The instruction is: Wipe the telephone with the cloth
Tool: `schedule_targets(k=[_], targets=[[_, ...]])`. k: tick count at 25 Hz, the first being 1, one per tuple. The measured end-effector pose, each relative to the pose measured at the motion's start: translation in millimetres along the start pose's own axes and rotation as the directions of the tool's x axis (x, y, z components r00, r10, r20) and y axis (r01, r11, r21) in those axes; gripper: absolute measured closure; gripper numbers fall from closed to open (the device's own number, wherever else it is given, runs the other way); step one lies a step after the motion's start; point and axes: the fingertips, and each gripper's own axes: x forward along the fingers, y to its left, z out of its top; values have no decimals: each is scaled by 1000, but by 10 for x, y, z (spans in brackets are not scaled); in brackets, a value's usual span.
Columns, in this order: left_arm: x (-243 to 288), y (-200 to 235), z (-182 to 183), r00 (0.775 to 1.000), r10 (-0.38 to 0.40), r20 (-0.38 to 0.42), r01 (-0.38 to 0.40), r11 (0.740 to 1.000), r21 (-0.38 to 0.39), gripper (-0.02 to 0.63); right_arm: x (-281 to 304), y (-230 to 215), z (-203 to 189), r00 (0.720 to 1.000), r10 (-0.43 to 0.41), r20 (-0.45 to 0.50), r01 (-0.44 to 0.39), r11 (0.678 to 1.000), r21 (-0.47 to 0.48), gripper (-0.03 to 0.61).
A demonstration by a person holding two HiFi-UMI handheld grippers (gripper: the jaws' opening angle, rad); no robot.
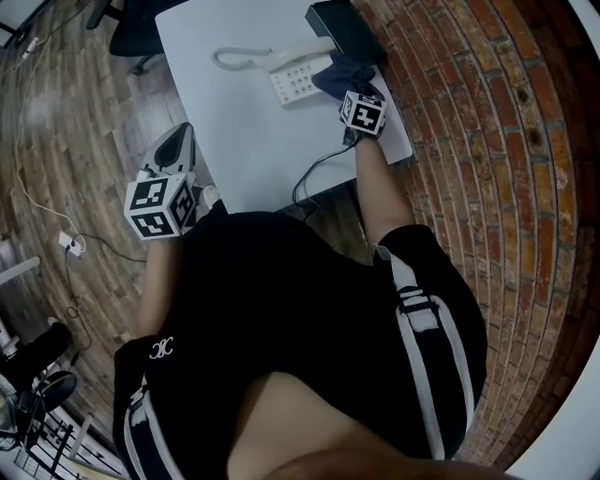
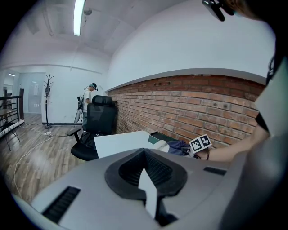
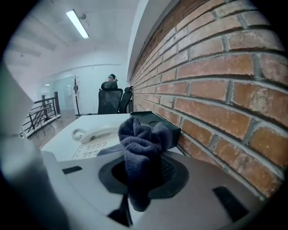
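At the counter's (image 1: 234, 122) far right, right fingers (image 3: 169, 170) pinch the cloth (image 3: 141, 143) beside the phone (image 3: 92, 139), wiping next; left fingers (image 1: 174, 148) closed, empty

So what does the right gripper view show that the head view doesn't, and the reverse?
Only the right gripper view: the right gripper, jaws clamped on the bunched dark cloth, plus a ceiling light and a coat stand. Only the head view: the left gripper out past the left edge of the table, over the floor, and a cable trailing off the table. Both: the telephone, table, black tray and brick wall.
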Motion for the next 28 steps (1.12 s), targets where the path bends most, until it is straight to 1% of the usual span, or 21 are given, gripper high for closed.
schedule_targets(k=[2, 4, 7, 9, 11, 13, 15, 18, 21, 24, 28], targets=[[28, -26, 32, 1000, -3, 11, 3, 1000, -6, 620, -98, 0, 36, 999, 14, 41, -15, 1000, 17, 531], [68, -63, 76, 1000, -8, 26, 8, 1000, -10, 620, -260, 23, 162, 995, 22, 98, -25, 999, 35, 531], [133, -142, 122, 999, -10, 50, 10, 1000, -4, 620, -612, 133, 458, 977, 55, 207, -66, 997, 48, 531], [183, -221, 151, 998, -13, 67, 12, 1000, 18, 620, -908, 231, 688, 953, 83, 292, -97, 995, 37, 531], [250, -317, 182, 996, -28, 81, 25, 999, 38, 620, -1224, 320, 902, 922, 105, 374, -128, 991, 37, 531], [325, -421, 199, 995, -52, 87, 48, 998, 45, 620, -1518, 429, 1022, 893, 130, 431, -164, 985, 43, 531], [386, -536, 205, 993, -78, 87, 73, 996, 53, 620, -1752, 561, 1002, 880, 155, 449, -192, 981, 38, 531], [455, -710, 223, 990, -113, 83, 108, 992, 72, 620, -1984, 708, 880, 876, 176, 450, -205, 979, 15, 531], [506, -840, 230, 987, -137, 80, 131, 989, 74, 620, -2095, 735, 824, 871, 194, 452, -215, 977, -4, 531], [517, -908, 224, 986, -146, 81, 141, 988, 66, 620, -2136, 695, 842, 862, 201, 465, -213, 977, -26, 531], [492, -902, 223, 988, -133, 82, 128, 989, 69, 620, -2121, 625, 881, 854, 201, 480, -210, 977, -34, 531]])
